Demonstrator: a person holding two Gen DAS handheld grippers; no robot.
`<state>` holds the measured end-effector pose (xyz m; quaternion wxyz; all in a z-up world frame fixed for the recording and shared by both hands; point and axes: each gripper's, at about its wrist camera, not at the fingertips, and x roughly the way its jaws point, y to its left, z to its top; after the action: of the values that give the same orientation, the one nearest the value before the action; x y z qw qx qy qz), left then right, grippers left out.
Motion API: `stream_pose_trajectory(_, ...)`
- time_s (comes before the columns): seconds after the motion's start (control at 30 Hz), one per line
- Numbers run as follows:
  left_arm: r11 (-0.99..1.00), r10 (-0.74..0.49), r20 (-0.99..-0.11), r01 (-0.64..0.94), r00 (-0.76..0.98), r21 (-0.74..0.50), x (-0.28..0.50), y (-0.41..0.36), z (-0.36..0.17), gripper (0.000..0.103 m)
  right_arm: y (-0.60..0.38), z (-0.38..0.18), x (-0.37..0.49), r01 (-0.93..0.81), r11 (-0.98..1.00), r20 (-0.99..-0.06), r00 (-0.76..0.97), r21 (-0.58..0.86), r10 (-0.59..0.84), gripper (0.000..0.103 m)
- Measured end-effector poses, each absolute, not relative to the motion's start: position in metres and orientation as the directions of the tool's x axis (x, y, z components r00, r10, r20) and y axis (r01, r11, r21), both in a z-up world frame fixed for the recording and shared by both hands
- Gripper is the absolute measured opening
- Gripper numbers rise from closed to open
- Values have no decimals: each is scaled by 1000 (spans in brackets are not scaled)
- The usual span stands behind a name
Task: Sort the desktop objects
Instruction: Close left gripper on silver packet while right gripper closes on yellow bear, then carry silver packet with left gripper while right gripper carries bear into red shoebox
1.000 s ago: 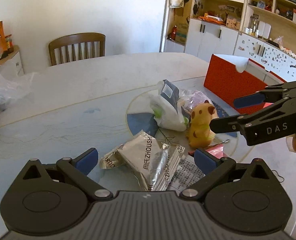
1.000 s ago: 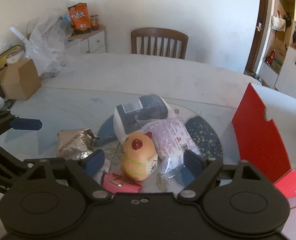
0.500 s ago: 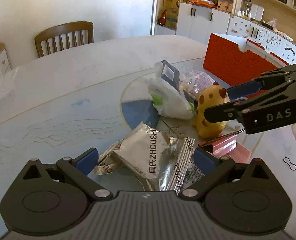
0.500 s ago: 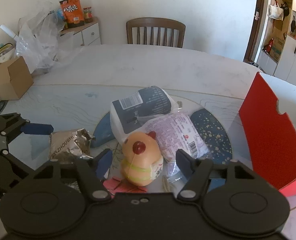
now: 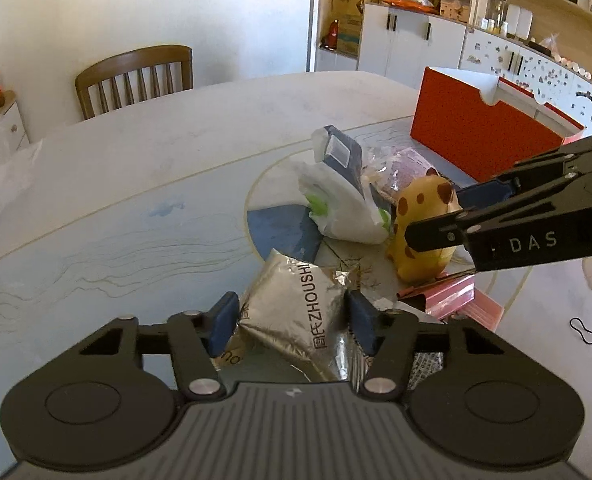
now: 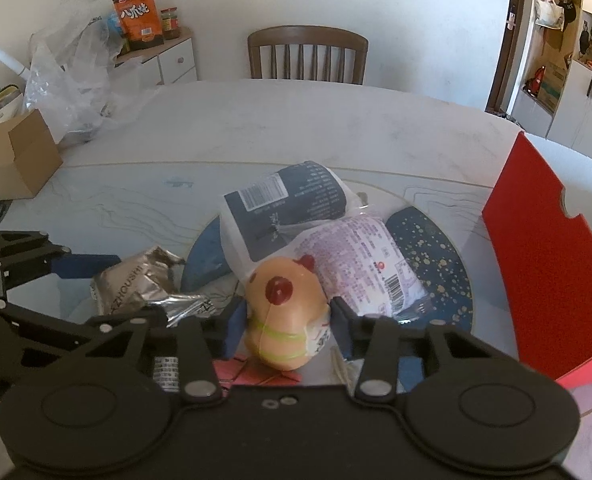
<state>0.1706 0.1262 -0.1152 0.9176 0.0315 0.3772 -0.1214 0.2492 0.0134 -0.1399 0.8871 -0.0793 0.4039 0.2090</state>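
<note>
With the left gripper (image 5: 292, 322) closing its jaws around the silver foil packet (image 5: 296, 316) at lower centre and the right gripper (image 6: 286, 326) closing on the yellow squishy toy (image 6: 288, 320), both lifts should wait until the pads seat squarely

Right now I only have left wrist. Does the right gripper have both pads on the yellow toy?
Observer: Yes. Right wrist shows the right gripper closing, with a pad against each side of the yellow toy.
Operator: Anything crowding the toy?
Observer: The pink-printed packet lies just behind it and seems to touch it.
Operator: What's out past my left edge?
Observer: A cardboard box, flaps open.
</note>
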Motion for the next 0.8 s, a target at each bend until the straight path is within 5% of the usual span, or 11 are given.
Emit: stream_pose_trajectory(0.8, 982, -186, -664, 149, 724, -113, 146, 123, -61, 52, -10, -104, 232, -436, 896, -708, 607, 81, 360, 43)
